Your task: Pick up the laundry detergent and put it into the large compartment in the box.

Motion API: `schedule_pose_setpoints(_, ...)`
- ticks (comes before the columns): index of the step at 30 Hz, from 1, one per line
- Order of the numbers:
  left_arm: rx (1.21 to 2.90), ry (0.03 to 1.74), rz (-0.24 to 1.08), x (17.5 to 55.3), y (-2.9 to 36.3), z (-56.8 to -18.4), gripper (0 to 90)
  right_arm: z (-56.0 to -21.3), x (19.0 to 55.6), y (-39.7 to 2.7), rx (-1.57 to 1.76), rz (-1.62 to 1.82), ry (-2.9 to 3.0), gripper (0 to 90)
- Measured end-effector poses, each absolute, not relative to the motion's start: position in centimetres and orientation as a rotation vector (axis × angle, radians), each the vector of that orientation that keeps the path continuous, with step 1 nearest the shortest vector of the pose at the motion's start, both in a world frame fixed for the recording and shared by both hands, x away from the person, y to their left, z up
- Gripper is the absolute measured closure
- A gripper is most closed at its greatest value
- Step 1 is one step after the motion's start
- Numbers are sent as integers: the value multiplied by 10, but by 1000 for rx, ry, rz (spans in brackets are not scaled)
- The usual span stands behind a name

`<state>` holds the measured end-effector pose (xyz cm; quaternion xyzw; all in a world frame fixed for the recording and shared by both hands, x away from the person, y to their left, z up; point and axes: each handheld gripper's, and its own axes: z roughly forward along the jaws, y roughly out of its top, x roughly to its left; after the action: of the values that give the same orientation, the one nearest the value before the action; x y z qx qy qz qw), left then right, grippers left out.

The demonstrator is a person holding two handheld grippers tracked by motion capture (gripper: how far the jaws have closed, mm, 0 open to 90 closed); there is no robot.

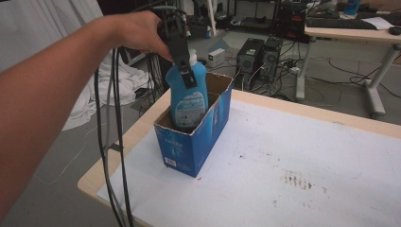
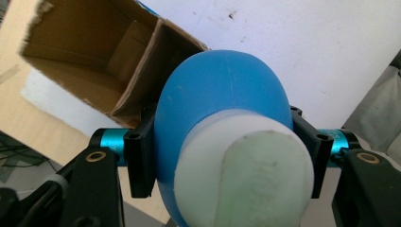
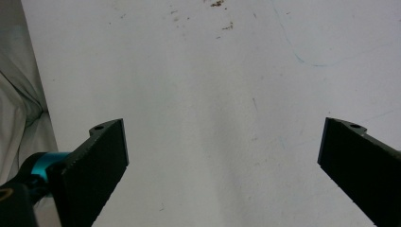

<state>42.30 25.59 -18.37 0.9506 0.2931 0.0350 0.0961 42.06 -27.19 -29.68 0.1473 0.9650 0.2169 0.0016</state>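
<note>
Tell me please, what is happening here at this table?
A person's left gripper is shut on a blue bottle just below its white cap. The bottle's base is inside an open blue box, in the near compartment, at the table's left edge. The right gripper is open over the white table cover, holding nothing.

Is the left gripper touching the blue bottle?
Touching. In the left gripper view, the left gripper has both black jaws pressed against the sides of the blue bottle, just below its white cap.
</note>
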Motion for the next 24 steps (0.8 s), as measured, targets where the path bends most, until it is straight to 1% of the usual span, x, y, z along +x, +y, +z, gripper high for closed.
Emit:
schedule_pose_setpoints(1,2816,868,104,423,256,-184,379,-297,421,-272,466,680,3029,15)
schedule_pose_setpoints(4,2829,860,79,424,255,-204,379,-297,421,-272,460,680,3030,15)
schedule_pose_setpoints(13,2872,854,44,429,252,-241,379,-299,423,-272,455,674,3033,16)
schedule_pose_setpoints(24,2901,842,28,429,253,-267,379,-302,424,-272,467,661,3039,15)
